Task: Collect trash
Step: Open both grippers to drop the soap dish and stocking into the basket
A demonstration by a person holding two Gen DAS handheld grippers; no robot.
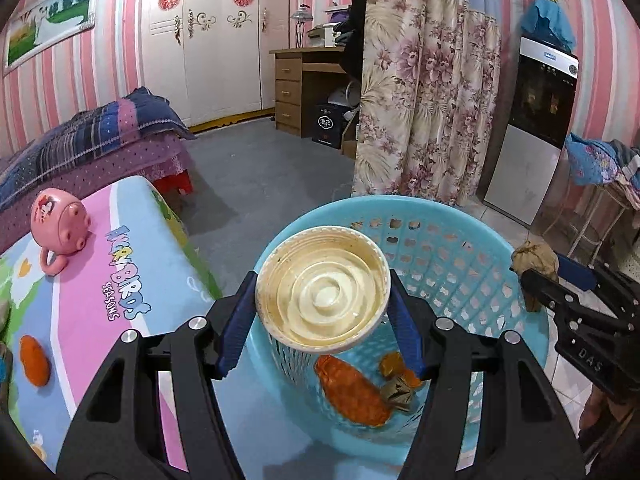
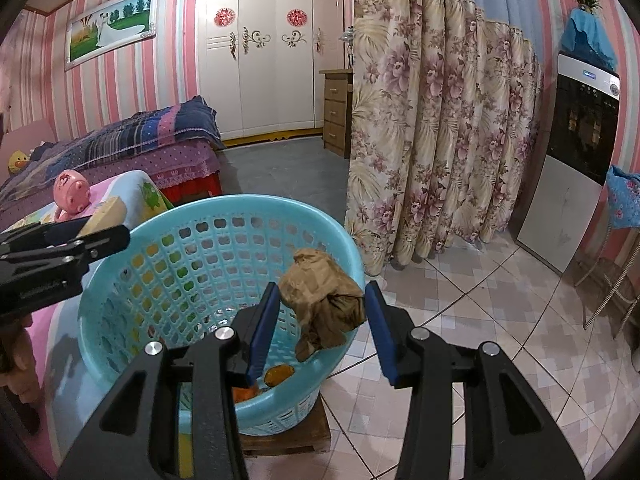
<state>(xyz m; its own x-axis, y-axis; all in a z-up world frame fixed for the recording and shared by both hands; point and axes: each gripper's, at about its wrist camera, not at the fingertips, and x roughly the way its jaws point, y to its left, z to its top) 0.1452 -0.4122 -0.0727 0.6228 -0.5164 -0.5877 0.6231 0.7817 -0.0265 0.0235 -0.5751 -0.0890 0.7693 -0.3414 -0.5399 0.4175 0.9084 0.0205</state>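
Inside blue basket [image 1: 460,240]: one orange wrapper [image 1: 352,392], two crumpled scraps [image 1: 396,384].

- "ANGRY BIRDS SEASONS": cartoon lettering on the pink band of the printed table cover [image 1: 120,280], left of the left wrist frame.
- "DAS": pale letters on the black body of the right gripper [image 1: 536,276], lower right edge.
- Two Chinese characters, white: on the dark box [image 1: 329,126] under the desk [image 1: 308,80], upper centre.

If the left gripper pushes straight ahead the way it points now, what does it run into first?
Probably the far inner wall of the blue basket: the left gripper, holding the cup, aims down into it. Depth is unclear.
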